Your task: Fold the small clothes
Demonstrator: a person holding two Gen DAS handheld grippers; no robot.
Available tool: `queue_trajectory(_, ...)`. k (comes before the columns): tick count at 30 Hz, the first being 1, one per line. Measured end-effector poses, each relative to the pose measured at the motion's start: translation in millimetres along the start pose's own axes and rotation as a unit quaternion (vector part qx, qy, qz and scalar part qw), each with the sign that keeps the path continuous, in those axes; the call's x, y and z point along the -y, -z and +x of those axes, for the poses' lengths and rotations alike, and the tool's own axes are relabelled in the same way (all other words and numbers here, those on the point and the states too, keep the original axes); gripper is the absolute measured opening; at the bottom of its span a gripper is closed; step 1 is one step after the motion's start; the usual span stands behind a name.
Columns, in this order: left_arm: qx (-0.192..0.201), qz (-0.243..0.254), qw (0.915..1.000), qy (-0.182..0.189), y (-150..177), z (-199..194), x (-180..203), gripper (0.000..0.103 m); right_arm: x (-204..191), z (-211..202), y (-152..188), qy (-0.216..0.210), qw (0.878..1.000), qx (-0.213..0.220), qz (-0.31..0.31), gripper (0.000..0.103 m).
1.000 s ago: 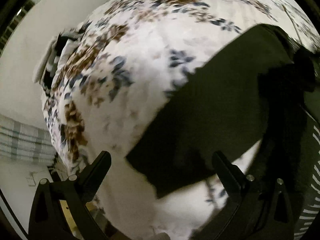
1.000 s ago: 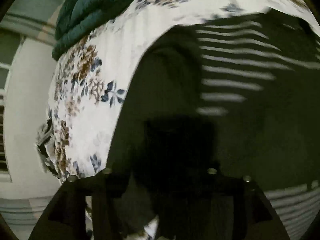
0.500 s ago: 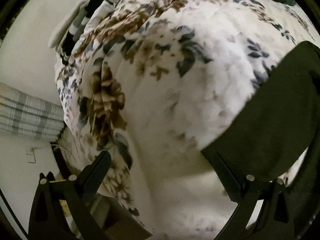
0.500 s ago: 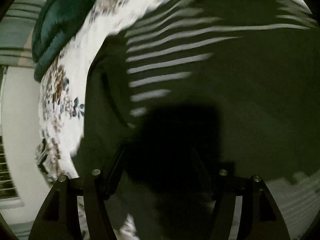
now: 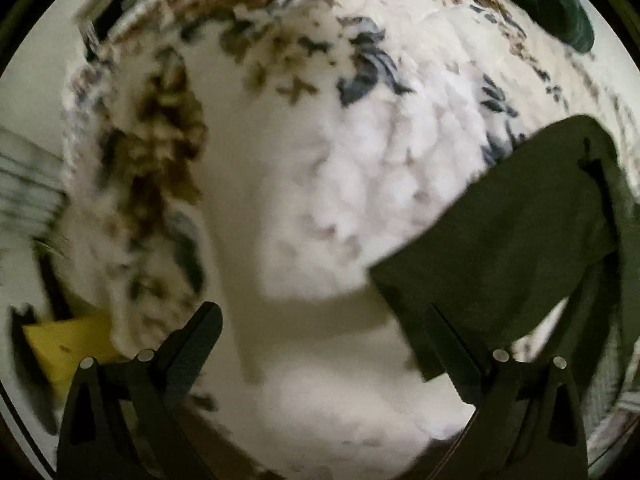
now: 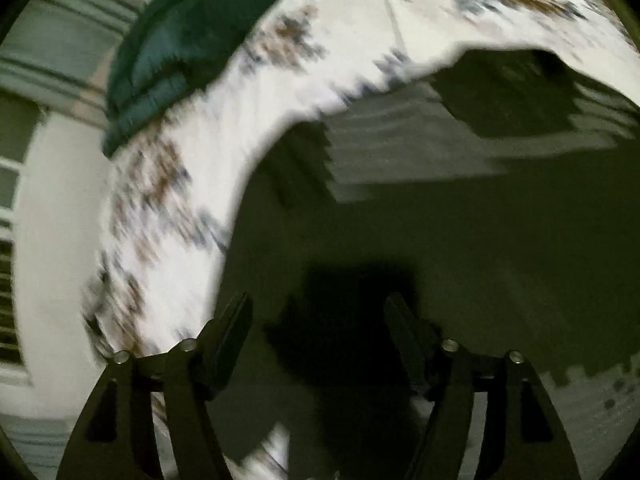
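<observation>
Left tongs: I see my left gripper (image 5: 320,328) spread wide over bare floral bedspread (image 5: 280,200); nothing sits between the fingers.
Left right-hand finger: its tip (image 5: 444,336) overlaps the near edge of the dark green garment (image 5: 500,248); I cannot tell whether it touches the cloth.
Right tongs: my right gripper (image 6: 318,316) has just been opening; the fingers stand apart over dark cloth and pinch nothing.
Garment, left view: a flat olive-dark panel at 3 to 4 o'clock, its long axis running from 5 o'clock up toward 2 o'clock, with a corner pointing toward the centre.
Garment, right view: the dark green garment (image 6: 440,220) fills the frame from centre to 4 o'clock.
Striped cloth: a striped piece (image 6: 420,140) with pale bands lies at 1 to 2 o'clock, bordering the plain dark cloth; I cannot say whether it is the same item or a second one.
Teal item: a folded teal cloth (image 6: 180,52) rests at 11 o'clock on the bedspread, well apart from the garment.
Yellow object: a yellow shape (image 5: 64,344) at 8 o'clock in the left view, beyond the bed's edge, unidentifiable.
Hidden or unclear: both views are motion-blurred; a deep shadow (image 6: 352,320) between my right fingers hides the fabric surface there; the garment's far edge is cut off at the frame rim.
</observation>
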State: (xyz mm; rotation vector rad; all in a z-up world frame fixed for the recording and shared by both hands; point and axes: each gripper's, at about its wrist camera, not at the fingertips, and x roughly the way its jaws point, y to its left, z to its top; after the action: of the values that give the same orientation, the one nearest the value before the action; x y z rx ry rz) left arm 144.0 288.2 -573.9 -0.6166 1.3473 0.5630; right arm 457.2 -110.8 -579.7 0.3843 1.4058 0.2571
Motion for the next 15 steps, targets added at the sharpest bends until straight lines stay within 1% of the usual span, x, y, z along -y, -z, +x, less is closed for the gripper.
queue_trajectory(2,-0.018,-0.011,0.9993,0.031,-2,15,-1,0.103,24,1,36,0.019,0.999,-0.026,0.017,0.072)
queue_trajectory(4,-0.031,-0.025,0.9968,0.069,-7,29,3,0.091,53,4,65,0.024,0.997,-0.047,0.05,0.072)
queue_trajectory(5,-0.033,-0.027,0.996,0.079,-10,34,6,0.087,63,6,76,0.028,0.996,-0.055,0.061,0.072)
queue_trajectory(6,-0.032,-0.026,0.9949,0.092,-13,36,11,0.077,75,9,88,0.038,0.995,-0.062,0.072,0.072)
queue_trajectory(7,-0.023,-0.018,0.9948,0.098,-17,37,21,0.062,85,11,97,0.047,0.993,-0.065,0.081,0.072)
queue_trajectory(8,-0.015,-0.009,0.9959,0.088,-19,36,28,0.052,90,12,103,0.05,0.993,-0.065,0.085,0.072)
queue_trajectory(9,-0.008,-0.002,0.9968,0.08,-22,33,34,0.028,95,14,108,0.054,0.992,-0.066,0.088,0.072)
queue_trajectory(10,-0.002,-0.004,0.9971,0.076,-26,28,36,0.009,100,13,112,0.057,0.992,-0.066,0.09,0.072)
queue_trajectory(11,0.006,-0.011,0.997,0.076,-30,21,34,0.007,101,12,113,0.059,0.992,-0.066,0.09,0.072)
queue_trajectory(13,0.017,-0.033,0.995,0.093,-39,7,22,0.003,101,10,114,0.063,0.993,-0.065,0.08,0.072)
queue_trajectory(14,0.032,-0.045,0.9928,0.106,-46,-3,11,0.003,99,9,114,0.063,0.993,-0.064,0.072,0.072)
queue_trajectory(15,0.043,-0.048,0.9918,0.111,-54,-13,4,0.003,95,8,111,0.063,0.994,-0.063,0.066,0.072)
